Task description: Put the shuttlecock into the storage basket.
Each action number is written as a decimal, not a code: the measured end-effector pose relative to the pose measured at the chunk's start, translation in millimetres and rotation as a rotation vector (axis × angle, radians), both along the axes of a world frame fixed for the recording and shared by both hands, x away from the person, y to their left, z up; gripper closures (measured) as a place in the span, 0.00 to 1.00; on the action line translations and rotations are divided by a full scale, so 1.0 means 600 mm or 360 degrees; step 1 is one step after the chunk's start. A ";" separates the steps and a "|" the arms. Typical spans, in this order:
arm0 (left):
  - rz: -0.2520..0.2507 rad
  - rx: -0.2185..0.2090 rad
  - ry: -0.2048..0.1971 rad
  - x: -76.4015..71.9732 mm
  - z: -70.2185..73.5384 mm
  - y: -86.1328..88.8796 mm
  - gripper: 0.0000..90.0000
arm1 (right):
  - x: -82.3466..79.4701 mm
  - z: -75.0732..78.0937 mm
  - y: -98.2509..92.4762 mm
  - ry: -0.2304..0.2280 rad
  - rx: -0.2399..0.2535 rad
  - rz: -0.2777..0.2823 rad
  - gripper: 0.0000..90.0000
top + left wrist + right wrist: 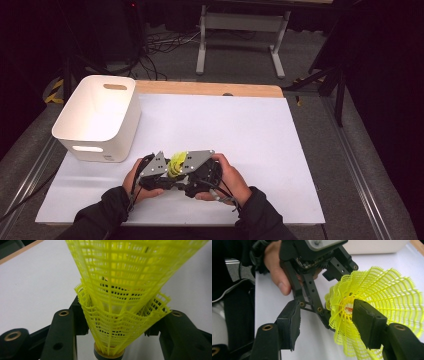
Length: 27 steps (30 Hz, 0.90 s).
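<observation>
Two yellow plastic mesh shuttlecocks are nested one in the other near the table's front edge. In the left gripper view the outer shuttlecock's skirt sits between the black jaws, cork end toward the camera. The inner shuttlecock rises out of it. My left gripper is shut on the outer skirt. In the right gripper view my right gripper stands open, its pads apart from the yellow skirt; its right pad is in front of the mesh. The left gripper faces it, held by a hand.
A white plastic bin with handle slots stands at the table's left. The white board covers the table, with a wooden edge at the back. Grey table legs stand on the floor beyond.
</observation>
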<state>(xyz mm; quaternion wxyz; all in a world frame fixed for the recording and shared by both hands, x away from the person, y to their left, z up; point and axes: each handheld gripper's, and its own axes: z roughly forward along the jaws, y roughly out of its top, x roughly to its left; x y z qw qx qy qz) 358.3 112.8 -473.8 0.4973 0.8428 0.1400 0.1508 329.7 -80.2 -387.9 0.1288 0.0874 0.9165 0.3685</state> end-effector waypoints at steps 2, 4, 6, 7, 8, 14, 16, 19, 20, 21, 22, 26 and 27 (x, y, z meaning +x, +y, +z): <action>0.0003 -0.0006 -0.0004 0.000 0.000 0.001 0.56 | -0.002 0.007 -0.004 -0.0021 0.0023 -0.0013 0.41; 0.0003 -0.0006 -0.0003 0.000 0.000 0.001 0.56 | -0.003 0.010 -0.006 -0.0023 0.0039 -0.0019 0.41; 0.0006 -0.0014 -0.0004 0.000 0.001 0.001 0.56 | -0.006 0.013 -0.008 -0.0036 0.0053 -0.0027 0.38; 0.0009 -0.0014 -0.0009 0.000 0.001 0.002 0.56 | -0.007 0.014 -0.010 -0.0047 0.0051 -0.0024 0.37; 0.0010 -0.0016 -0.0005 0.000 0.001 0.003 0.55 | -0.008 0.017 -0.015 -0.0063 0.0061 -0.0032 0.36; 0.0011 -0.0015 -0.0008 0.000 0.001 0.004 0.55 | -0.013 0.024 -0.024 -0.0159 0.0123 -0.0067 0.29; 0.0015 -0.0023 -0.0002 0.000 0.001 0.005 0.55 | -0.016 0.028 -0.027 -0.0224 0.0138 -0.0090 0.27; 0.0011 -0.0022 -0.0001 0.000 0.001 0.005 0.55 | -0.016 0.028 -0.029 -0.0247 0.0152 -0.0116 0.26; 0.0007 -0.0019 -0.0005 0.001 0.002 0.006 0.55 | -0.016 0.028 -0.031 -0.0273 0.0146 -0.0133 0.26; 0.0007 -0.0019 -0.0005 0.001 0.002 0.006 0.55 | -0.016 0.028 -0.031 -0.0273 0.0146 -0.0133 0.26; 0.0011 -0.0014 -0.0013 0.001 0.002 0.007 0.55 | -0.015 0.027 -0.033 -0.0288 0.0155 -0.0153 0.25; 0.0012 -0.0020 -0.0021 0.000 0.003 0.009 0.55 | -0.014 0.026 -0.038 -0.0317 0.0165 -0.0189 0.24; 0.0012 -0.0020 -0.0021 0.000 0.003 0.009 0.55 | -0.014 0.026 -0.038 -0.0317 0.0165 -0.0189 0.24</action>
